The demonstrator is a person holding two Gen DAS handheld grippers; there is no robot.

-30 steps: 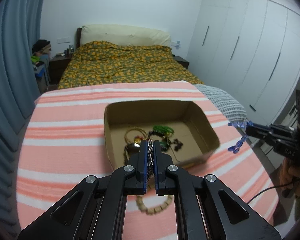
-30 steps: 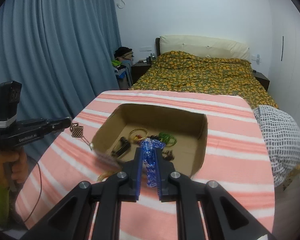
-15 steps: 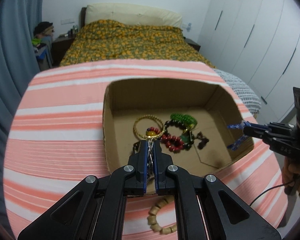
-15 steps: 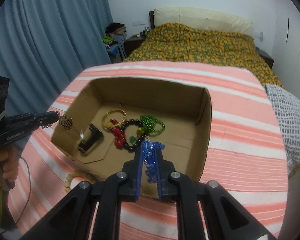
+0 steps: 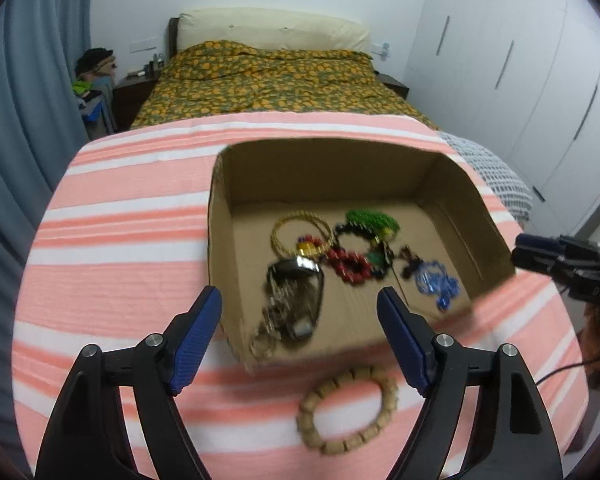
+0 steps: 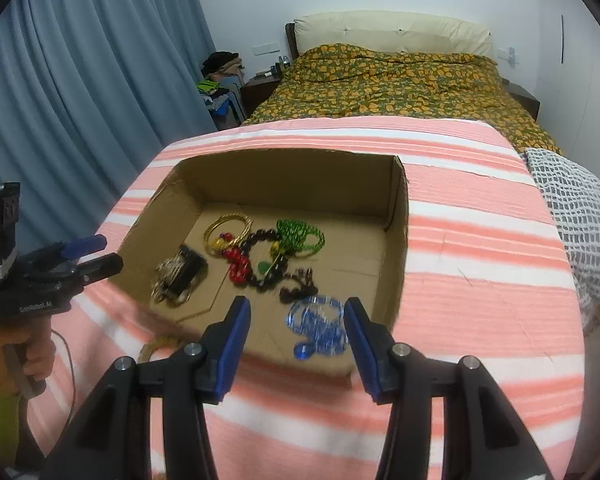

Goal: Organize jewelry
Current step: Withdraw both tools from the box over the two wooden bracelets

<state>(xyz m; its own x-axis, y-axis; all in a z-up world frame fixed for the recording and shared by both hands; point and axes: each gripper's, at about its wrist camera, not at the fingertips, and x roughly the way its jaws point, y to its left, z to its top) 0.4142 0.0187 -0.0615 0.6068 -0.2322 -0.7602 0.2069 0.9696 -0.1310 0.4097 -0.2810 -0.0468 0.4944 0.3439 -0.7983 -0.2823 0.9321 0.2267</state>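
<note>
Striped pink cloth (image 5: pixel 132 216) covers the bench before a bed (image 5: pixel 268 80); a box (image 5: pixel 452 184) sits mid-frame. Left tool (image 5: pixel 300 320) is opening, jaws wide, gripping nothing; a blurred silver chain piece (image 5: pixel 296 300) lies in the box's lower left. Right tool (image 6: pixel 296 332) is opening too, a blue bracelet (image 6: pixel 316 328) loose on the box floor between its jaws. One wooden bracelet (image 5: pixel 348 412) lies outside, lower centre.

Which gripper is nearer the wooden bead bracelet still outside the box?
Left. The left gripper, jaws opening and empty, hangs right over the wooden bead bracelet on the striped cloth. The right gripper is over the box's opposite near corner, above the blue bracelet.
</note>
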